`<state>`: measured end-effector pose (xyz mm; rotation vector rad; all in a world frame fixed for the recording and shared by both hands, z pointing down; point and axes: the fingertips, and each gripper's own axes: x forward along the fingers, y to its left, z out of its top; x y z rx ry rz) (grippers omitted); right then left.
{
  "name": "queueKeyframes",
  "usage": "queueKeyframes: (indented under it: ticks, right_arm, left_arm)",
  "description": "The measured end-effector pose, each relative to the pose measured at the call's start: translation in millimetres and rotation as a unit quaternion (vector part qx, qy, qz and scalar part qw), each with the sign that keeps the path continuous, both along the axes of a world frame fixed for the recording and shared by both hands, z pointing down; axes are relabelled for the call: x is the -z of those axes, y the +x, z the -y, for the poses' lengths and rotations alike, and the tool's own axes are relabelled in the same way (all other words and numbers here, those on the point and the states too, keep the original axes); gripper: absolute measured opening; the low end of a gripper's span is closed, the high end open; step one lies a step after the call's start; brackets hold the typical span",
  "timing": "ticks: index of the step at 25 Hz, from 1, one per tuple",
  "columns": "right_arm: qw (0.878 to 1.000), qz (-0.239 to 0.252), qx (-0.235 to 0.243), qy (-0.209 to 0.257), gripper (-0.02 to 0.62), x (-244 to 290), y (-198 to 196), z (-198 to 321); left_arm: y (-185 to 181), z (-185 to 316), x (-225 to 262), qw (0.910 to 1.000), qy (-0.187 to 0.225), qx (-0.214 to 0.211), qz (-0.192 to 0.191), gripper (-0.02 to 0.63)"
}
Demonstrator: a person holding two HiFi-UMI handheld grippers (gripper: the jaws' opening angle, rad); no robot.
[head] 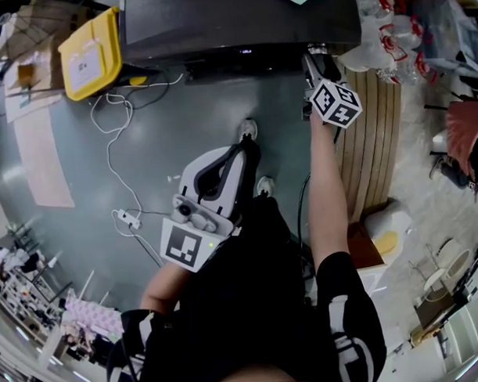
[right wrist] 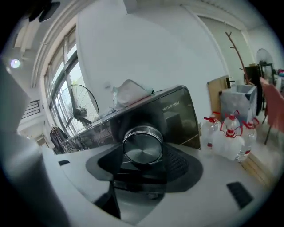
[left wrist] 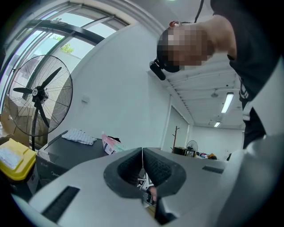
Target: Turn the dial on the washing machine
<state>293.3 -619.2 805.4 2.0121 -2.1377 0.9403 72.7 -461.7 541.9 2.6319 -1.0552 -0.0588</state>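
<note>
The dark washing machine [head: 233, 22] stands at the top of the head view. My right gripper [head: 313, 54] reaches its front panel at the right end, the marker cube [head: 335, 103] trailing behind it. In the right gripper view the round silver dial [right wrist: 142, 146] sits between the black pads [right wrist: 178, 162], which close against its sides; my right gripper [right wrist: 141, 156] is shut on it. My left gripper [head: 248, 148] hangs low near the person's legs, away from the machine. Its jaws [left wrist: 142, 153] meet with nothing between them.
A yellow bin [head: 89, 54] stands left of the machine. A white cable with a power strip [head: 129, 220] runs over the grey floor. Wooden slats [head: 374, 142] and several water bottles [right wrist: 226, 133] are on the right. A standing fan [left wrist: 37, 95] is behind.
</note>
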Motion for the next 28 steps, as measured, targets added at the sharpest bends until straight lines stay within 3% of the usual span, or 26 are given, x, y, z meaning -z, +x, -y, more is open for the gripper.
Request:
queueKeyframes:
  ticks: [7, 11, 15, 20, 28]
  right_arm:
    - [0.998, -0.063, 0.014, -0.008, 0.322, -1.9, -5.1, -6.9]
    - [0.996, -0.087, 0.019, -0.026, 0.298, 14.0, -20.5, -53.6]
    - [0.996, -0.083, 0.015, -0.016, 0.174, 75.4, -33.5, -128.0]
    - [0.994, -0.092, 0.037, 0.038, 0.081, 182.7, -57.8, -209.8]
    - [0.991, -0.069, 0.062, 0.099, 0.044, 308.8, -100.0, -346.1]
  left_arm:
    - [-4.7, -9.1, -0.8, 1.0, 0.0, 0.001, -0.002, 0.025]
    - [-14.5, -35.2, 18.7, 0.9999, 0.014, 0.004, -0.003, 0.025]
    - [-22.5, -83.9, 65.2, 0.999, 0.04, 0.018, -0.007, 0.025]
    - [-46.2, -163.7, 121.8, 0.9938, 0.094, 0.06, -0.005, 0.025]
    - [-84.9, -271.4, 190.7, 0.9882, 0.113, 0.103, -0.014, 0.025]
